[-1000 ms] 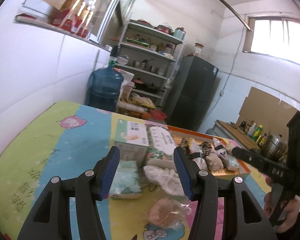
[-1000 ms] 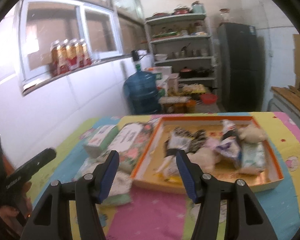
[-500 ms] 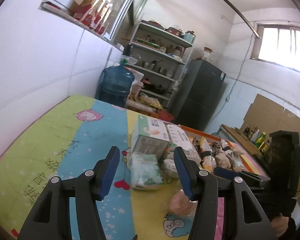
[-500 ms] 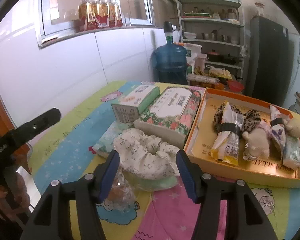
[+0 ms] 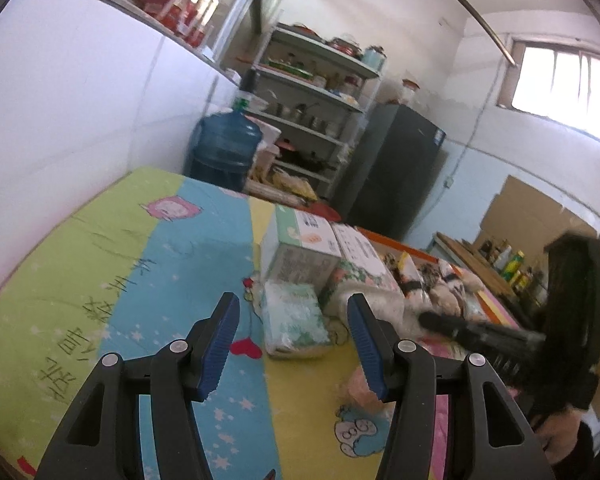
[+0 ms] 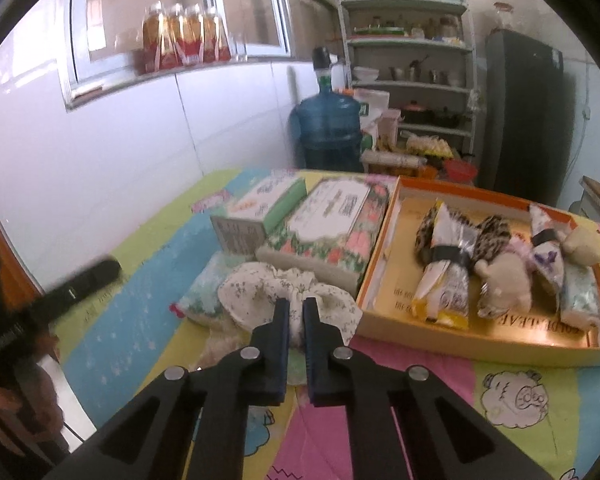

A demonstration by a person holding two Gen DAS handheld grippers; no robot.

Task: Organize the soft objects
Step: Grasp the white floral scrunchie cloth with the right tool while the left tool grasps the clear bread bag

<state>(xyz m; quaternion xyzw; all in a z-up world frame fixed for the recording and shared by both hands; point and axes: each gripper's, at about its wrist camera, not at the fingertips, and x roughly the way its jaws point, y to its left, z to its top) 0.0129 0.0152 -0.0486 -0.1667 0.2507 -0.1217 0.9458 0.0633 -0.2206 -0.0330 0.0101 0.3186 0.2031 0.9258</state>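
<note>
- Left wrist view: the left gripper (image 5: pixel 294 340) is hovering over the cartoon-print tablecloth (image 5: pixel 120 280), its blue-padded fingers (image 5: pixel 220 340) standing spread with nothing between them.
- A small green tissue pack (image 5: pixel 294 320) is lying on the cloth just beyond the fingertips, touching the green-and-white carton (image 5: pixel 300 248) behind it.
- A floral-wrapped pack (image 5: pixel 360 264) is sitting beside the carton, against the orange tray (image 5: pixel 496 304).
- The right gripper (image 5: pixel 432 318) is reaching in from the right edge, blurred, its tip meeting the white floral fabric piece (image 5: pixel 380 304).
- A pinkish bagged item (image 5: pixel 360 390) is lying near the left gripper's right finger; what it is cannot be told, possibly something in clear plastic.

- Right wrist view: the right gripper (image 6: pixel 296 312) is pinching the white floral fabric piece (image 6: pixel 260 292), its jaws having just been closing, pressed nearly together with a fold of cloth between them.
- The fabric piece is lying on the cloth in front of the floral-wrapped pack (image 6: pixel 332 224), partly over the tissue pack (image 6: pixel 204 292), just left of the tray.
- The orange tray (image 6: pixel 380 256) is holding wrapped packets (image 6: pixel 440 276) and small plush toys (image 6: pixel 500 280), side by side.
- The left gripper (image 6: pixel 104 270) is showing at the left edge; its finger spacing cannot be told here.
</note>
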